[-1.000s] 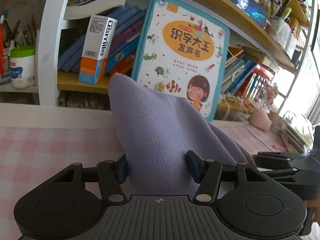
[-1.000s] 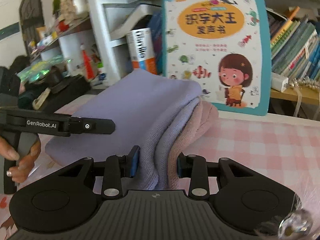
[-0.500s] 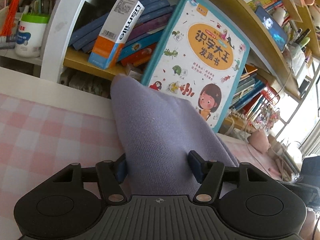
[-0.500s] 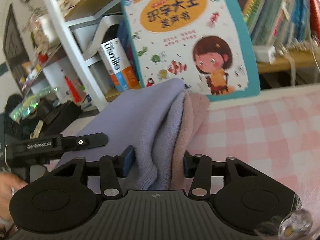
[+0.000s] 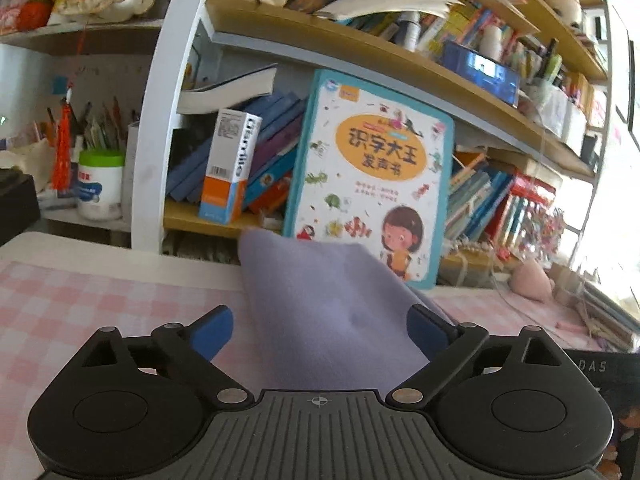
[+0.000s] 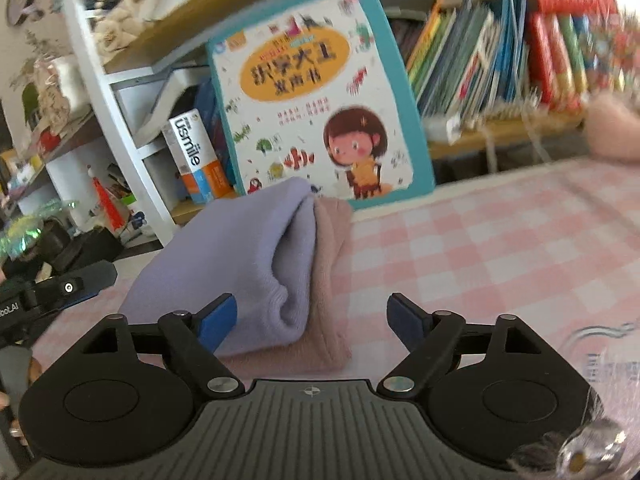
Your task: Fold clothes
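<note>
Soft purple folded cloth point(image 6: 240, 256) sits on pink one point(image 6: 332, 280), far bench edge | left gripper point(image 5: 320, 334), right gripper point(image 6: 312, 320) opening, holding nothing | fold looks done

We count two folded garments: one lavender point(image 6: 224, 248) and one pink point(image 6: 330, 276). Plus one big picture book point(image 5: 370, 176), one toothpaste box point(image 5: 228, 168), and one green-lidded tub point(image 5: 100, 184).
</note>
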`<control>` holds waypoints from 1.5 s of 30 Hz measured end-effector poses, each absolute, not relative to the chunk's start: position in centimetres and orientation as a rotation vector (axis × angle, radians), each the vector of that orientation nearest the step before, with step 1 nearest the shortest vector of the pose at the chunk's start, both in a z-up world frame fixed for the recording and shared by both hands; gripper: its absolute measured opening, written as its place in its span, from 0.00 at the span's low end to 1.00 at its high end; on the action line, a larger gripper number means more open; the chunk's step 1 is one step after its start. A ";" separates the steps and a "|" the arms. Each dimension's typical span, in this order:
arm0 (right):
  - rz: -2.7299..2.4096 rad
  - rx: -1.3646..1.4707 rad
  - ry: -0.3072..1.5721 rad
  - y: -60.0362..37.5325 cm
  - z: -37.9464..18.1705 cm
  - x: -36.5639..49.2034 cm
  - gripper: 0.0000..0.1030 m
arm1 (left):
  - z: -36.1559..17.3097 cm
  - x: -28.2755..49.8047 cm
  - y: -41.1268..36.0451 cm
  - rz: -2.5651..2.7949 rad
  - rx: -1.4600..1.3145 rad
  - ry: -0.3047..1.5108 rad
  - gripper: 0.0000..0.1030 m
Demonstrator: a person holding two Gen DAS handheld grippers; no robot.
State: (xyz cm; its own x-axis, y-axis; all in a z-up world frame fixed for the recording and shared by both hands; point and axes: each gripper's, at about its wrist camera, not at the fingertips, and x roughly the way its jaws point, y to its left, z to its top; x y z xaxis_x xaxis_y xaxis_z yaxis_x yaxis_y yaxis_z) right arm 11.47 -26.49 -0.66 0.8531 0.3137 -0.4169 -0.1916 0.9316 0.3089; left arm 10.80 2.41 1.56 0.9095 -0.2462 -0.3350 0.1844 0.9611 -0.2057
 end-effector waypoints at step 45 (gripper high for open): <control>0.110 -0.034 0.450 -22.7 -0.6 4.7 1.00 | 0.6 4.8 -1.0 -0.136 0.051 0.359 1.00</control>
